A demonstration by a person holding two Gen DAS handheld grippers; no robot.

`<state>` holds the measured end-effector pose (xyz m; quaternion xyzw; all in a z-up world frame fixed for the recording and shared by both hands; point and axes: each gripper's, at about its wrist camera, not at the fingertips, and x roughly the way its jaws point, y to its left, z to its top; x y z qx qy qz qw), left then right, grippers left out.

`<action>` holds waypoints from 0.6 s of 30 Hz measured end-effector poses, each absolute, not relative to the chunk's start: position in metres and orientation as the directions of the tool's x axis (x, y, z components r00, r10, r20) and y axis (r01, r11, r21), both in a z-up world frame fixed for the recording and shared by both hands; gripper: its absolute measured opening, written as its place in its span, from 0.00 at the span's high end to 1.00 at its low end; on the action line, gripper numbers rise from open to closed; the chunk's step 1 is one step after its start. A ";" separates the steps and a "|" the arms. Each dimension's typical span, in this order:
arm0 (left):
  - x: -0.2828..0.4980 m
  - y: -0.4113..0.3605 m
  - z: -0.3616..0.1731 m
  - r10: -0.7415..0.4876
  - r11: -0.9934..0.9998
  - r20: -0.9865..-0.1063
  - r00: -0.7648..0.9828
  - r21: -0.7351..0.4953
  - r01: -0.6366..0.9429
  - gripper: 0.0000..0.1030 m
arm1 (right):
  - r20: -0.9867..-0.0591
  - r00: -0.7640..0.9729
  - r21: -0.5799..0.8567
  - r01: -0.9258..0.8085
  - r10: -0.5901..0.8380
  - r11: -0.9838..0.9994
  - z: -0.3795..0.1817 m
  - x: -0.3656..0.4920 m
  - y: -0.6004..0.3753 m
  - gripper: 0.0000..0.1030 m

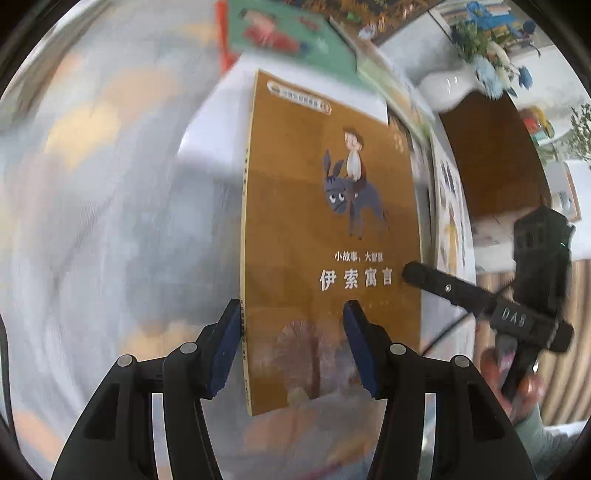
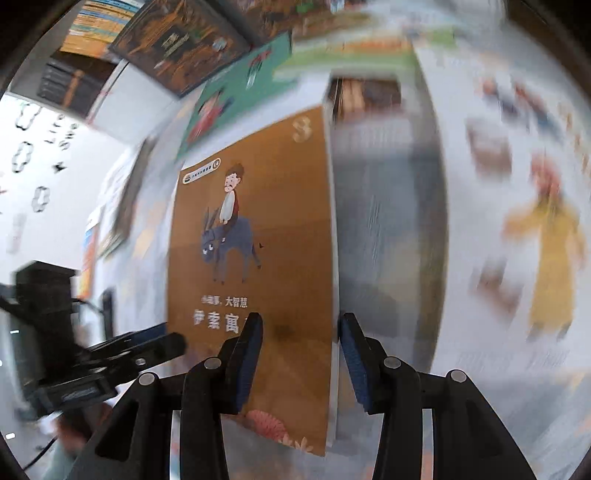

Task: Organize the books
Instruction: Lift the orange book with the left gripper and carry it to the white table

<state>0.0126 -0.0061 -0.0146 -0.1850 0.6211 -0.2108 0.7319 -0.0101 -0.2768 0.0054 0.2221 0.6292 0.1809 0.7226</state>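
Two hand-held grippers on one book | left hand-held gripper (image 1: 291,345) straddles spine edge, right hand-held gripper (image 2: 301,360) straddles opposite edge; clamped or merely around it: cannot tell | brown donkey-cover book (image 1: 332,229) long axis runs away from both, equally near | beyond: other books (image 1: 291,33) on table.

Both wrist cameras look steeply down, very near, and share the brown book (image 1: 332,229) (image 2: 255,266).
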 end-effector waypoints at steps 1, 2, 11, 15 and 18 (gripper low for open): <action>0.001 -0.003 -0.015 -0.551 0.835 -0.824 0.134 -0.545 0.079 0.50 | -0.812 0.140 0.576 0.034 0.567 0.816 0.003 -0.021 -0.282 0.58; -0.010 0.000 -0.015 -0.553 0.833 -0.823 0.126 -0.549 0.071 0.50 | -0.794 0.153 0.601 0.046 0.589 0.798 0.002 -0.031 -0.288 0.58; -0.024 0.001 -0.018 -0.556 0.826 -0.813 0.170 -0.564 0.004 0.50 | -0.720 0.243 0.688 0.124 0.650 0.715 -0.008 -0.043 -0.301 0.59; -0.024 -0.004 -0.017 -0.534 0.838 -0.823 0.192 -0.545 -0.004 0.50 | -0.679 0.238 0.729 0.109 0.695 0.676 0.004 -0.036 -0.295 0.59; -0.025 0.002 -0.018 -0.553 0.821 -0.808 0.202 -0.570 -0.029 0.50 | -0.551 0.252 0.829 0.063 0.795 0.555 0.027 -0.040 -0.294 0.59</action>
